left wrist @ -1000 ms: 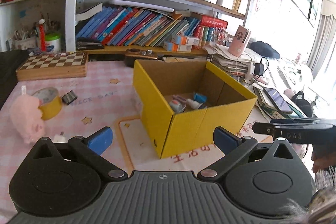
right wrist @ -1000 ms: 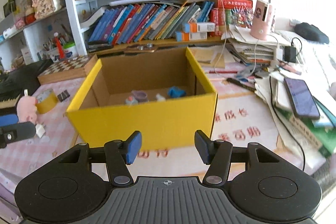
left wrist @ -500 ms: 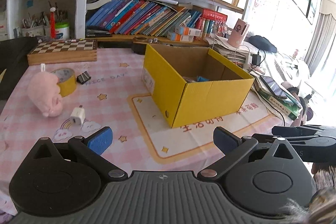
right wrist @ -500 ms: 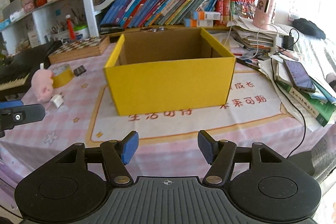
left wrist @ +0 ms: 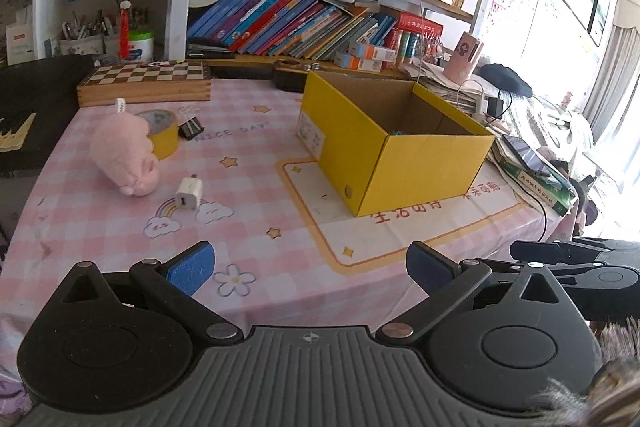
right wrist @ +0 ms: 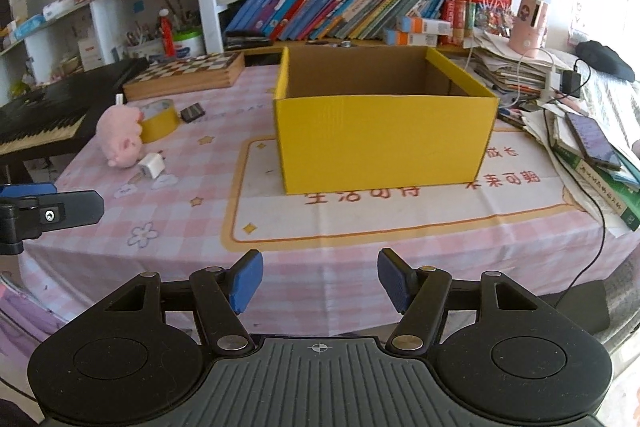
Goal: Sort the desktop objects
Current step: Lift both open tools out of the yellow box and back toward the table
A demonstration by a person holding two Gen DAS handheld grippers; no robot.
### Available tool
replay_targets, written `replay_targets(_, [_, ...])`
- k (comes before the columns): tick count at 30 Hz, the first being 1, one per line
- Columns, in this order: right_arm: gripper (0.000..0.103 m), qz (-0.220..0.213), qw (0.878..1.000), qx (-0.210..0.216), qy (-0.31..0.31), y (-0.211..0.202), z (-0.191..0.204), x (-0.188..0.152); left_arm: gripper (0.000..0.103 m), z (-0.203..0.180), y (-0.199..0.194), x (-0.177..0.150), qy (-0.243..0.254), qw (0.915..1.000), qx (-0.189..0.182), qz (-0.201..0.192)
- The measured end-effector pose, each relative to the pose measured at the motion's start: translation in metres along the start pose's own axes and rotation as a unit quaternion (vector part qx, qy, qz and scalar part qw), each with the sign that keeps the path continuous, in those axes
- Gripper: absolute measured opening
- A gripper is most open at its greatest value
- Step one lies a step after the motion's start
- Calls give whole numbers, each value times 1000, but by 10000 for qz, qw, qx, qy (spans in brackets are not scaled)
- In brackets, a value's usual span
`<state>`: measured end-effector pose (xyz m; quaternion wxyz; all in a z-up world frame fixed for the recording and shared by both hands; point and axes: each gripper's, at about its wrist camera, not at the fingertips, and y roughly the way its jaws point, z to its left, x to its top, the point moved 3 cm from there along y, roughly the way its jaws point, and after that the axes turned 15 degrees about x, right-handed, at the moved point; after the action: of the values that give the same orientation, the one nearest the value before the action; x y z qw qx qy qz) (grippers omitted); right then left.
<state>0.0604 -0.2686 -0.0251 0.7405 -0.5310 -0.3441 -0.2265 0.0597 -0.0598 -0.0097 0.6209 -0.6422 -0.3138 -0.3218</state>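
Observation:
An open yellow cardboard box (left wrist: 404, 163) (right wrist: 384, 143) stands on the pink checked tablecloth; its contents are hidden from both views. Left of it lie a pink plush pig (left wrist: 122, 155) (right wrist: 120, 141), a yellow tape roll (left wrist: 162, 131) (right wrist: 158, 119), a black binder clip (left wrist: 191, 129) (right wrist: 192, 112) and a white charger plug (left wrist: 188, 194) (right wrist: 152, 165). My left gripper (left wrist: 310, 269) is open and empty, held near the table's front edge. My right gripper (right wrist: 320, 281) is open and empty, beyond the front edge, facing the box.
A wooden chessboard box (left wrist: 144, 83) sits at the back left, with a black keyboard (right wrist: 44, 119) beside the table. Stacked books, papers, a phone (right wrist: 592, 139) and cables crowd the right side. Bookshelves (left wrist: 300, 23) rise behind.
Both grippers have pulled back and away from the box toward the table's front edge. The box's contents have dropped out of sight. Both grippers stay open.

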Motion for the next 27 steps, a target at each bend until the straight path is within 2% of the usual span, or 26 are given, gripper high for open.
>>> replay_targets(15, [66, 235, 9986, 397, -275, 25, 51, -3, 103, 44, -8, -15, -92, 9994, 296, 182])
replay_targets(27, [66, 370, 9951, 710, -574, 44, 88, -1, 103, 80, -16, -23, -308, 9977, 580, 173])
